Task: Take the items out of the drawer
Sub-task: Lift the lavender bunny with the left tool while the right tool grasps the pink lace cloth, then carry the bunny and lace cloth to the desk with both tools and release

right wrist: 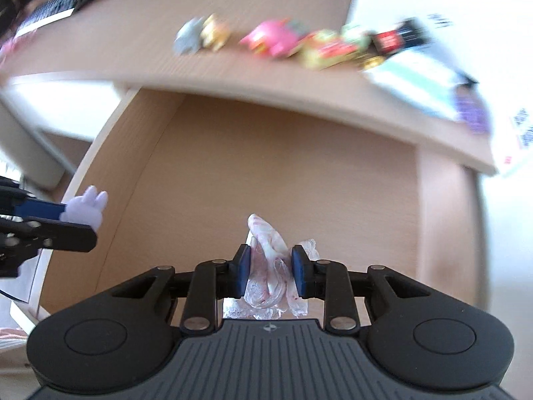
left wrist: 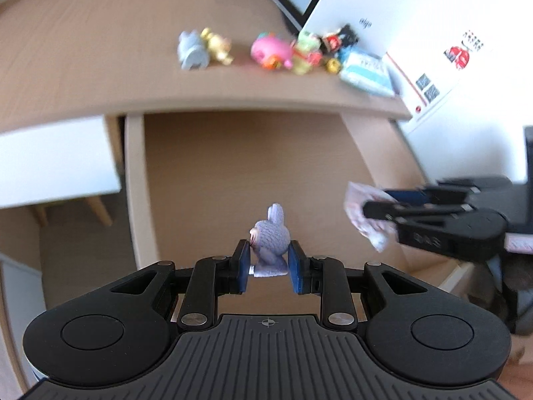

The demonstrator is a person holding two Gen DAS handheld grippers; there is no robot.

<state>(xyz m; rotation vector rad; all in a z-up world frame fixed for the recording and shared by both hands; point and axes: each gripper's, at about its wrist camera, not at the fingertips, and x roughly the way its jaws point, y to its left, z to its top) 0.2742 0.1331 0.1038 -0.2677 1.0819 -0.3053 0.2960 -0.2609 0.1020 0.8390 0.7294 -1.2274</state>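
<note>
The left gripper [left wrist: 269, 265] squeezes a little purple bunny toy [left wrist: 271, 240] between its blue pads, over the open wooden drawer [left wrist: 233, 173]. The right gripper [right wrist: 270, 270] is clamped tight on a crinkly clear wrapper [right wrist: 269, 266] above the same drawer. More small toys [left wrist: 266, 51] sit in a row on the desk [left wrist: 100, 50] behind.

Motion-blurred row of small toys [right wrist: 266, 40] on the desktop [right wrist: 133, 50], their details unreadable in both views

Lilac rabbit figure [left wrist: 270, 236]; wrapper [right wrist: 271, 266] perhaps pink-streaked.
</note>
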